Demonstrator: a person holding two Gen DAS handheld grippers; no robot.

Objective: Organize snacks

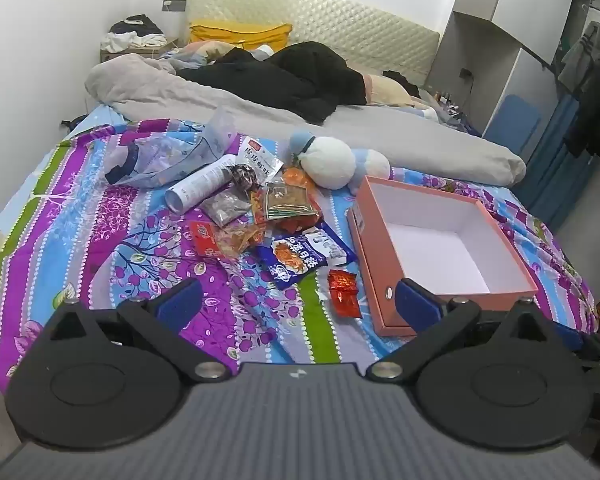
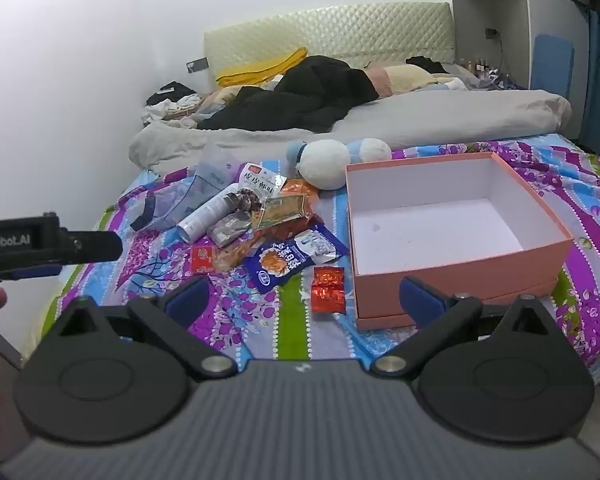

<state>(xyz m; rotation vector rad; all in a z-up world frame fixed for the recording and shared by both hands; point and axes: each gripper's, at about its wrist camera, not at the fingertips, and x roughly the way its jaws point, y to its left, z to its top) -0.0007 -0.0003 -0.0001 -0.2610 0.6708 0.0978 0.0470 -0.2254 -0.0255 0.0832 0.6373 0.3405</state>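
Both sets of fingers spread wide, empty: left gripper (image 1: 298, 304), right gripper (image 2: 304, 300); snack packets (image 1: 296, 260) beside pink box (image 1: 452, 284) on bed (image 1: 100, 232).

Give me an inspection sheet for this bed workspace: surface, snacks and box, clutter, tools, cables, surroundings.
Surface: patterned bedspread, wrinkled.
Job's things: pink box open, empty; blue snack packet and red packet beside it; further snack pile behind.
Clutter: white tube, clear bag, plush toy.
Tools: left tool open, empty; right tool open, empty.
Cables: nothing seen.
Surroundings: grey duvet, black clothing, quilted headboard.
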